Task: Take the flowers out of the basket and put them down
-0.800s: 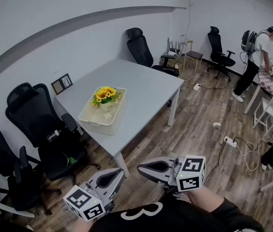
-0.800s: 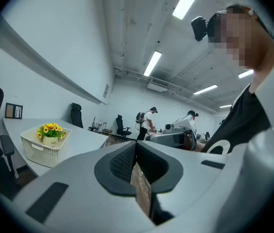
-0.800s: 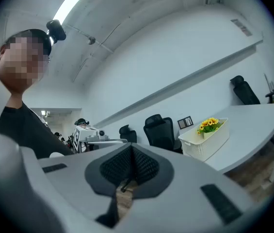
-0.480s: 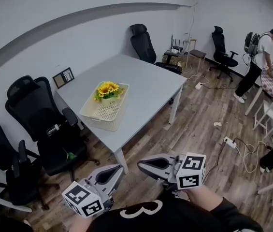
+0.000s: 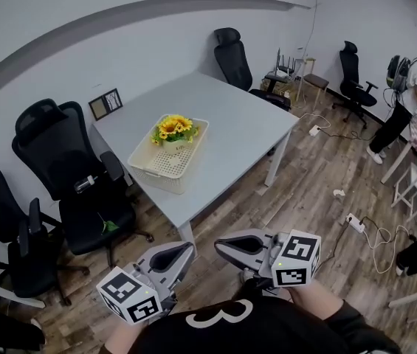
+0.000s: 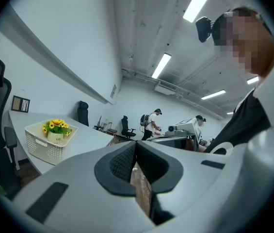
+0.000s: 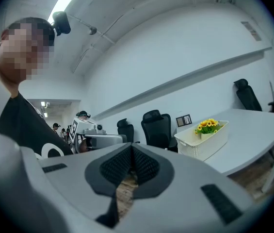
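While both my left tool [image 5: 186,249] and right tool [image 5: 221,244] sit closed and empty, the flowers [image 5: 173,127] stand in the basket [image 5: 156,175] on the tabletop [image 5: 230,124], well ahead and leftward, nearer my left tool.

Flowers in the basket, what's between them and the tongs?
In the head view, only bare wooden floor, the table corner and the basket wall.
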`<state>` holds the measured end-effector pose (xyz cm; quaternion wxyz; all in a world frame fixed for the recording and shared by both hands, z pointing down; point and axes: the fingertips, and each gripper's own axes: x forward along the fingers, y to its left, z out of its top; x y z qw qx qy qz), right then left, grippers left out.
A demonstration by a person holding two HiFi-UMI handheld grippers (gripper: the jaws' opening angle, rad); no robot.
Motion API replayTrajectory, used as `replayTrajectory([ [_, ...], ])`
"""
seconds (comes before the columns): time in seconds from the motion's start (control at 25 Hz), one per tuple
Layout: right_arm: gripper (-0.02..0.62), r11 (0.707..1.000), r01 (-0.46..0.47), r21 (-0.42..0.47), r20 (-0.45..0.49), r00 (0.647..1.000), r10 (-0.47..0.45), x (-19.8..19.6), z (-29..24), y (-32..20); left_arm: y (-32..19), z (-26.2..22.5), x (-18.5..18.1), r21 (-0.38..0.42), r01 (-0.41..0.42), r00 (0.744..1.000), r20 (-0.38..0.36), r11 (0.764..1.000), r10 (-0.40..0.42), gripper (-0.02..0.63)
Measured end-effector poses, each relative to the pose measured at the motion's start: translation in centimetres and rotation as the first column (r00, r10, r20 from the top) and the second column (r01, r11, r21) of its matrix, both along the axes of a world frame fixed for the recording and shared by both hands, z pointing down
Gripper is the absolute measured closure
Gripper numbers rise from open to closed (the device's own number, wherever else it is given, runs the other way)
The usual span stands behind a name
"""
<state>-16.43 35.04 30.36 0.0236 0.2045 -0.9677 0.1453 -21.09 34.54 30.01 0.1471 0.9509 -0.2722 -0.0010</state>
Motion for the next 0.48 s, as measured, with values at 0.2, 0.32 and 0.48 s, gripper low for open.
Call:
replayTrajectory([
  [0.2, 0.589, 1.0, 0.008, -0.02, 0.025, 1.0, -0.008, 1.8, 0.5, -2.9, -2.6, 0.6, 1.6, -0.023, 0.021, 1.0, 0.01, 1.0, -0.02, 0.594],
  [0.32, 0.589, 0.999, 0.02, -0.038, 0.046, 0.999, -0.019, 3.4, 0.9, -5.1, -4.9, 0.9, 2.6, -0.044, 0.061, 0.998, 0.011, 0.997, -0.06, 0.594],
  [0.48, 0.589, 0.997, 0.056, -0.059, 0.075, 0.996, -0.051, 5.7, 1.1, -9.0, -8.7, 1.5, 5.0, -0.073, 0.085, 0.996, 0.012, 0.994, -0.085, 0.594],
])
